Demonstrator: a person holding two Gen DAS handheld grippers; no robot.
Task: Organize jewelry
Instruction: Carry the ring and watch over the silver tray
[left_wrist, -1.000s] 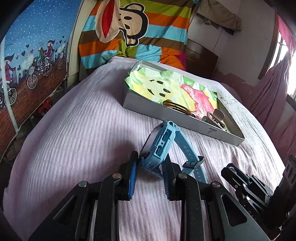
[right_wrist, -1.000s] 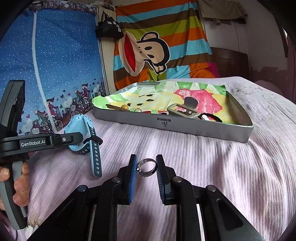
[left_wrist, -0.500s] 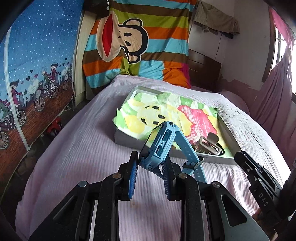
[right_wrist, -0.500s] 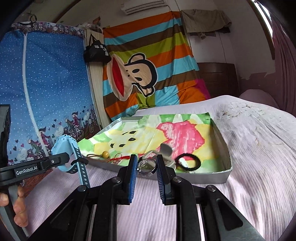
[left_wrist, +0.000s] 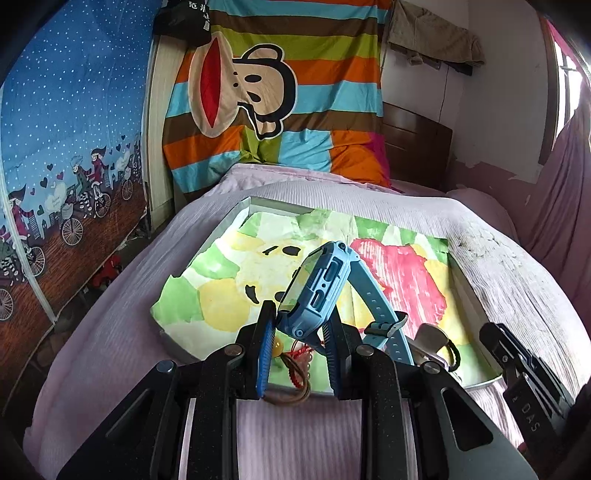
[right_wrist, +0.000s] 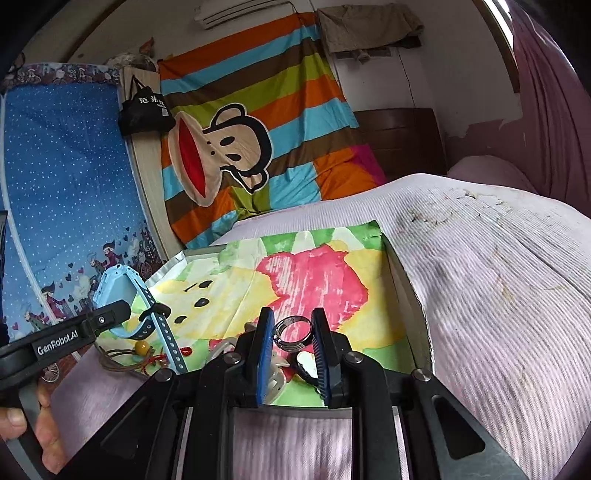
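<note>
Left gripper jaws narrowly apart, clamped on light-blue plastic wristwatch, held above shallow grey tray at its 7 o'clock corner. Right gripper jaws nearly closed, pinching small silver metal ring over tray's 5 o'clock area on the bed.

Matt plastic watch, shiny metal ring, ribbed cloth bedspread.

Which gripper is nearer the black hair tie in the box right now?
Right. The right gripper, holding the silver ring, sits directly over the black hair tie. The left gripper, holding the blue watch, is farther along the box's near edge.
</note>
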